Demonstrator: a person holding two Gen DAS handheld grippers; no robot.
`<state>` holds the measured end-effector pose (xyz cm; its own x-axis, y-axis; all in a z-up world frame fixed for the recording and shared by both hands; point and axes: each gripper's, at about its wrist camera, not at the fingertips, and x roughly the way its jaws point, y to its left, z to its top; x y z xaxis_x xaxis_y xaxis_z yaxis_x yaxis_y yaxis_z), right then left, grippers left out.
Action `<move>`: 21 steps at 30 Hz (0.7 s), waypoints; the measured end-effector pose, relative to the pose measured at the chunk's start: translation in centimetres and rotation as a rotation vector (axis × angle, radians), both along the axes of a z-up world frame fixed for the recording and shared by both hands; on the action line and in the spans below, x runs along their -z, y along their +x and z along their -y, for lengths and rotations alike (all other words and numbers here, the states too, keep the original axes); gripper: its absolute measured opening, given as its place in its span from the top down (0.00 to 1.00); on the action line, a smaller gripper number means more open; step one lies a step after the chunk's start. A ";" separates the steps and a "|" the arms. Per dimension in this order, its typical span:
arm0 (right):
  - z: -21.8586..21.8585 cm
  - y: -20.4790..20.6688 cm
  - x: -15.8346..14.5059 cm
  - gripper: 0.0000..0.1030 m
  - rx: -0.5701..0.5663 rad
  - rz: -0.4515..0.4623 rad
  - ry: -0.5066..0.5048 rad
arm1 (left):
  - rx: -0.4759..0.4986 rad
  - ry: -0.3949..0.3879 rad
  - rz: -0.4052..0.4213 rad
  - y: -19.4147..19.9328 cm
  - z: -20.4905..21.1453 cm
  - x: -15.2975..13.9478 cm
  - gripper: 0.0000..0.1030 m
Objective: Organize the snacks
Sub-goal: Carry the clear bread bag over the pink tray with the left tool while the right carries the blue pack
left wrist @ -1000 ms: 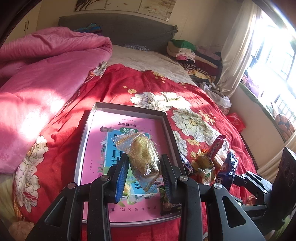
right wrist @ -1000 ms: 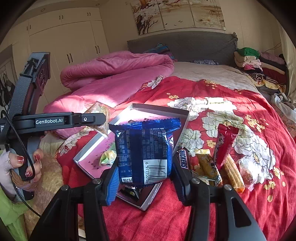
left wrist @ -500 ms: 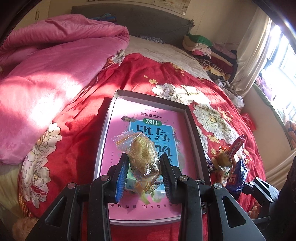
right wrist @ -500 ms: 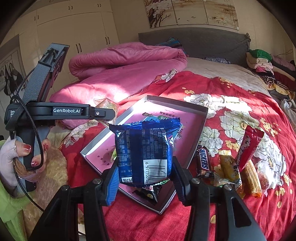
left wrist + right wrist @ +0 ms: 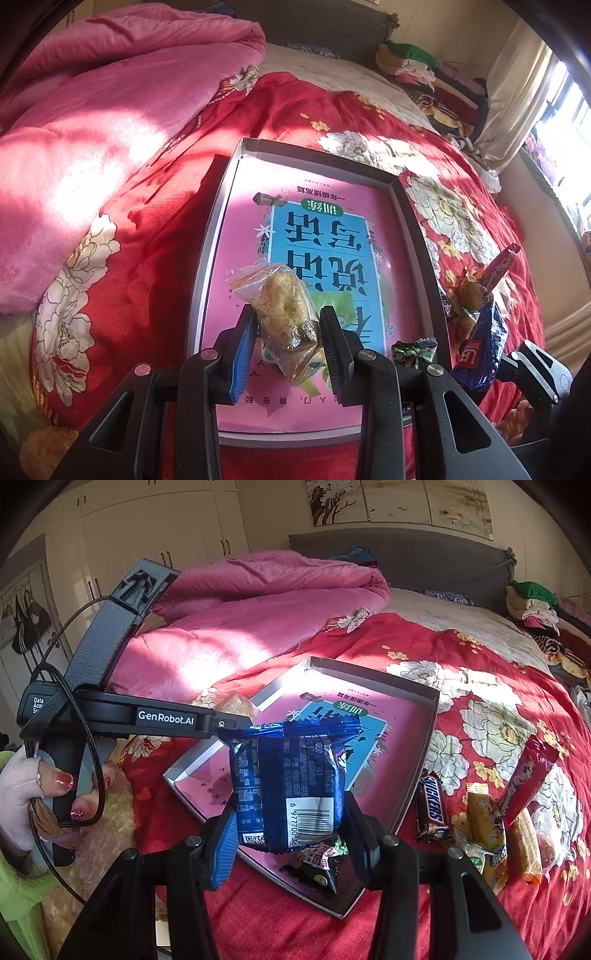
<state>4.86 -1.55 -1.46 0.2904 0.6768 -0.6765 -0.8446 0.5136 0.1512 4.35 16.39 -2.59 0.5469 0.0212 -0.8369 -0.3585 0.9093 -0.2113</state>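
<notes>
A crinkly clear packet of golden pastry [image 5: 284,317] is pinched in the left gripper [image 5: 288,328] above a shallow grey tray [image 5: 417,236] lined pink. The right gripper [image 5: 288,827] clamps a glossy blue snack bag [image 5: 291,782] over the tray's near corner, on a red floral bedspread [image 5: 480,686].

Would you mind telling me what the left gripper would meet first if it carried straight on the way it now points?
Probably the pink book lying in the tray. The left gripper, shut on a clear-wrapped pastry, tilts down over it. A green packet beside that line might come first; depth is unclear.
</notes>
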 end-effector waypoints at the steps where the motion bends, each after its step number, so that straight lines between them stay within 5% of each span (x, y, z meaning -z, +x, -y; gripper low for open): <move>1: -0.2 0.0 0.1 0.50 -0.004 0.000 -0.003 | 0.000 0.001 -0.005 0.0 0.0 0.1 0.65; 21: -2.1 0.2 1.8 0.50 -0.017 -0.016 -0.045 | -0.007 -0.006 -0.059 0.4 -0.8 1.4 0.65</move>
